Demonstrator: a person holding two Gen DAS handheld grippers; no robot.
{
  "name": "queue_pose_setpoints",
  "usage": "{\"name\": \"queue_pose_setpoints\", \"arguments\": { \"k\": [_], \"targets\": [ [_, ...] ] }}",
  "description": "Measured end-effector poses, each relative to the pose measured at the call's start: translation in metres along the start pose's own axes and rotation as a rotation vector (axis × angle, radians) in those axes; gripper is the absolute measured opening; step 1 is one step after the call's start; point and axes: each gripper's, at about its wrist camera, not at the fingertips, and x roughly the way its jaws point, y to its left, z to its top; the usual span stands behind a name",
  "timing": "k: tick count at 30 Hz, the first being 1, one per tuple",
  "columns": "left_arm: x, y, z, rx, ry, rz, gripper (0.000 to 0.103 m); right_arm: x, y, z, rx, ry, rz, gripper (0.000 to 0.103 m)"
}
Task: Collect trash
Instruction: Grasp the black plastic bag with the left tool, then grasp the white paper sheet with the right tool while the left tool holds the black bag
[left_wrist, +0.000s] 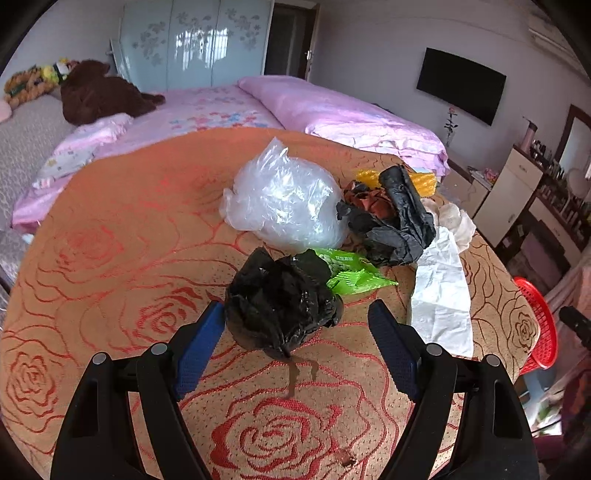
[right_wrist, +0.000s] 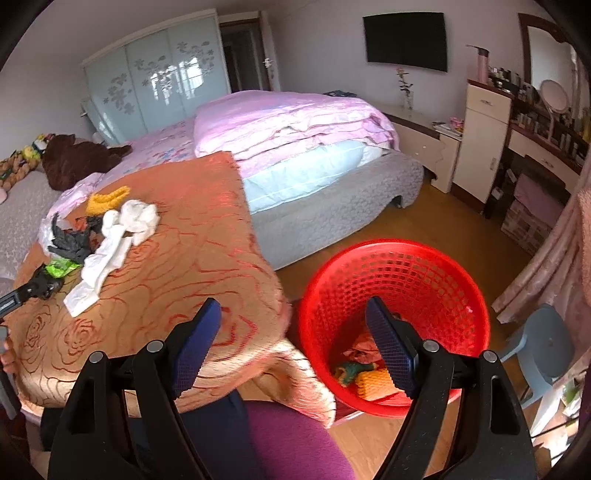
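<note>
The red mesh wastebasket (right_wrist: 393, 325) sits just beyond the right gripper (right_wrist: 293, 332) — jaws wide, empty — ready for drops. The left gripper (left_wrist: 295, 332) spreads wide around a crumpled black plastic bag (left_wrist: 282, 306) — not yet clamped, its left pad almost touching.

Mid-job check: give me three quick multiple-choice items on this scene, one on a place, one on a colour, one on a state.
1. Where is the crumpled black bag?
A. in the basket
B. on the tablecloth, between the left gripper fingers
C. on the bed

2. What colour is the basket?
A. red
B. blue
C. white

3. What state is the right gripper in?
A. shut on paper
B. open, empty
C. shut on a bag

Answers: B, the bag lies between the spread fingers, untouched; A, red mesh; B, nothing between its wide jaws.
</note>
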Motion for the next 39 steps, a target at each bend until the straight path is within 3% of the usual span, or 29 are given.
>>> {"name": "queue_pose_setpoints", "arguments": {
  "k": [3,6,9,13,27,37,39],
  "targets": [
    [0.004,0.002,0.003,-0.018,0.001,-0.019,0.075,0.004,0.018,0.004,-0.031,0.011,0.056,0.078],
    [0.008,-0.001,0.004,-0.01,0.01,-0.029,0.057,0.014,0.04,0.01,-0.039,0.044,0.141,0.078],
    [0.011,-0.003,0.002,-0.011,0.018,-0.033,0.047,0.022,0.065,0.015,-0.069,0.051,0.189,0.078],
    [0.008,-0.002,-0.001,-0.018,0.005,-0.042,0.042,0.029,0.108,0.017,-0.155,0.033,0.246,0.079],
    [-0.028,0.005,-0.004,-0.049,-0.076,-0.038,0.041,0.056,0.191,0.029,-0.367,-0.013,0.3,0.08],
    [-0.03,0.001,-0.002,-0.037,-0.08,-0.029,0.041,0.086,0.209,0.025,-0.383,0.064,0.294,0.079],
    [-0.03,0.0,-0.002,-0.037,-0.079,-0.031,0.041,0.088,0.21,0.022,-0.388,0.073,0.285,0.073]
  ]
}}
